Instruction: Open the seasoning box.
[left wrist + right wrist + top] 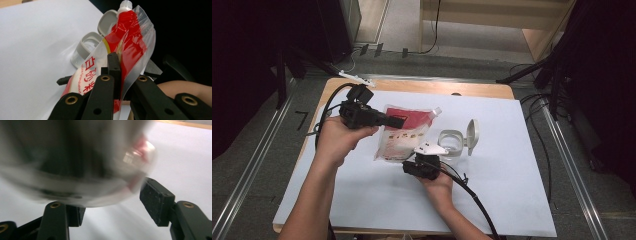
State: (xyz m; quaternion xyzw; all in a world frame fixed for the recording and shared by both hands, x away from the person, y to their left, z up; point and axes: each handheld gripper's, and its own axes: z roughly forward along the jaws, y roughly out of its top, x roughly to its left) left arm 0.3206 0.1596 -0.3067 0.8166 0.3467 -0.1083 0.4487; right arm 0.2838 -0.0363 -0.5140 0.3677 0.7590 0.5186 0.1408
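A red and white spouted pouch (404, 135) is lifted off the white sheet, its spout toward the far right. My left gripper (399, 121) comes in from the left and is shut on the pouch's clear side seam (130, 32); in the left gripper view the jaws (116, 65) pinch the film. My right gripper (409, 162) sits at the pouch's lower end. In the right gripper view the blurred pouch bottom (75, 170) hangs between the open jaws (112, 205), and the right pad (155, 200) stands just apart from it.
A clear container with a grey rim (451, 141) stands right of the pouch, its hinged lid (472, 135) flipped up. It also appears behind the pouch (86, 46). A white sheet (492, 190) covers the wooden table; cables trail from both grippers.
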